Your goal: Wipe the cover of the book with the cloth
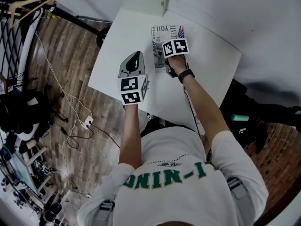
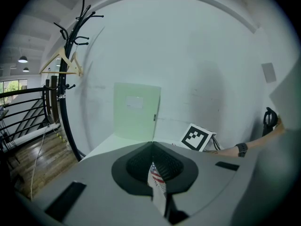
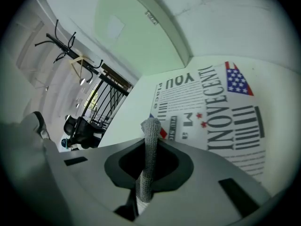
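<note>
Right gripper (image 3: 151, 142) is clamped on the grey cloth (image 3: 146, 182), which sticks up past the jaw tips. It sits over the near left part of the book (image 1: 168, 34). The book lies flat, cover up, at the far side of the white table (image 1: 117, 60), near the green panel (image 2: 136, 109). Left gripper (image 2: 153, 147) is off to the book's left, jaws pinched on a thin flag-printed strip (image 2: 157, 182); I can't tell what that is
</note>
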Available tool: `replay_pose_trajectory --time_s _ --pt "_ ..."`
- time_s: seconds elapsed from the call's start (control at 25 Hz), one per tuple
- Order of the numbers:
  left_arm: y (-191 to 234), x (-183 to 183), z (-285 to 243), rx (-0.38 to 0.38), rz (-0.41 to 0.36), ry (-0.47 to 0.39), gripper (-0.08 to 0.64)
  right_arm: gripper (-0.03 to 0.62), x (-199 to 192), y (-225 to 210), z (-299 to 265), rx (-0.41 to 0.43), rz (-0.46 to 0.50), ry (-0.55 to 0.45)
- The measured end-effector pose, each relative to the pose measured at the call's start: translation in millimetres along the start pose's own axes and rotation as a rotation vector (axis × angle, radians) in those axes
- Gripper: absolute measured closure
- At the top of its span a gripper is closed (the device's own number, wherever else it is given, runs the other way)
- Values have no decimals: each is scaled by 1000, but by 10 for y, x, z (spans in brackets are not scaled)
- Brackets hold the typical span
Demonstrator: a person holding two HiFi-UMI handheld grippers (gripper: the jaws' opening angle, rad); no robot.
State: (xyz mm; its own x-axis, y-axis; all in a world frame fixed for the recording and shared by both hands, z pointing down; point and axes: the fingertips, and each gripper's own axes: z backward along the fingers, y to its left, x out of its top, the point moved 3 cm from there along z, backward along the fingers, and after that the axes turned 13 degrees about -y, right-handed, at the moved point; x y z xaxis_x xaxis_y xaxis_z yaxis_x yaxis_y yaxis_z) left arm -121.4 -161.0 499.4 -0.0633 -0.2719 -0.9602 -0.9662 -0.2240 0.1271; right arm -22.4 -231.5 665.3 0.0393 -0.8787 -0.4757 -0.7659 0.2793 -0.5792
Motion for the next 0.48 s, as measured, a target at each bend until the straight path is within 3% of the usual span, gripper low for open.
replay_pose_trajectory --time_s 0.32,0.48 --pt "-200 43 -68 -51 -5 -10 548 561 114 -874 712 -116 -156 -119" --pt "-254 59 -80 -61 -8 -11 548 561 140 -1013 827 -130 -163 -123"
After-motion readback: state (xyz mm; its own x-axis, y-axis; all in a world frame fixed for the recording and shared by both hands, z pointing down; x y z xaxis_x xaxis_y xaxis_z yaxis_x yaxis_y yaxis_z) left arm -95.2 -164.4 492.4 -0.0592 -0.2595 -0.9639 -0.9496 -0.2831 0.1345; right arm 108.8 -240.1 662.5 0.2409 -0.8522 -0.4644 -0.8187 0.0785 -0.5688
